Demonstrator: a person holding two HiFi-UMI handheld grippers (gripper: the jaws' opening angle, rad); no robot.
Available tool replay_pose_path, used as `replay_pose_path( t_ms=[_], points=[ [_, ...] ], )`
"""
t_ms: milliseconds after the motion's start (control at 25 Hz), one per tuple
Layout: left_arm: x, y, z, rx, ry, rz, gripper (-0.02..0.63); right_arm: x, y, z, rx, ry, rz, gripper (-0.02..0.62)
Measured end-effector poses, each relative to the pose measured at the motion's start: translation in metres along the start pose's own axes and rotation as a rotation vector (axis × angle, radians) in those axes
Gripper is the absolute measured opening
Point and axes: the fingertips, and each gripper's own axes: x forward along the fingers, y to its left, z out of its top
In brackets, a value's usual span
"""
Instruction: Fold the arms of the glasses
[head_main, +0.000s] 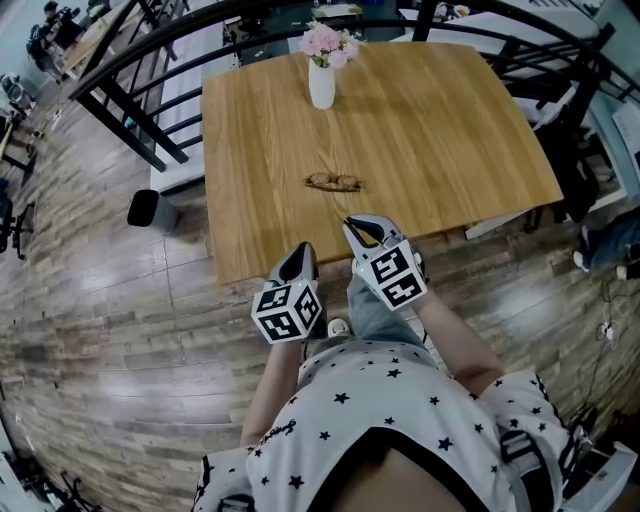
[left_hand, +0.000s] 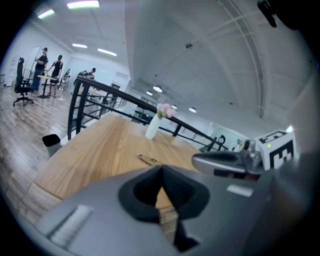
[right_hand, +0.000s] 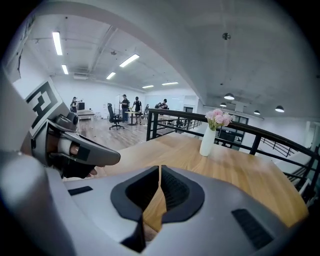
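A pair of thin-framed glasses (head_main: 333, 182) lies on the wooden table (head_main: 450, 150), near the middle of its front half; whether the arms are spread I cannot tell. The left gripper view shows the glasses (left_hand: 146, 159) small, ahead on the table top. My left gripper (head_main: 303, 250) hovers at the table's front edge, shut and empty. My right gripper (head_main: 356, 226) is beside it, a little further over the table, also shut on nothing, short of the glasses. In each gripper view the jaws meet: left gripper (left_hand: 161, 172), right gripper (right_hand: 159, 172). The right gripper view does not show the glasses.
A white vase with pink flowers (head_main: 321, 82) stands at the table's far side. A black railing (head_main: 150, 40) runs behind the table. A black bin (head_main: 143, 207) stands on the wood floor to the left. People work at desks far off.
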Motion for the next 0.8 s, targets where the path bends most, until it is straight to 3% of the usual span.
replay_pose_path(
  t_ms=[240, 800],
  points=[
    [-0.014, -0.007, -0.008, 0.012, -0.003, -0.014, 0.008, -0.019, 0.010, 0.002, 0.093, -0.065, -0.011, 0.021],
    [-0.039, -0.014, -0.025, 0.031, -0.008, -0.022, 0.006, -0.051, 0.036, -0.003, 0.174, -0.121, -0.001, 0.020]
  ],
)
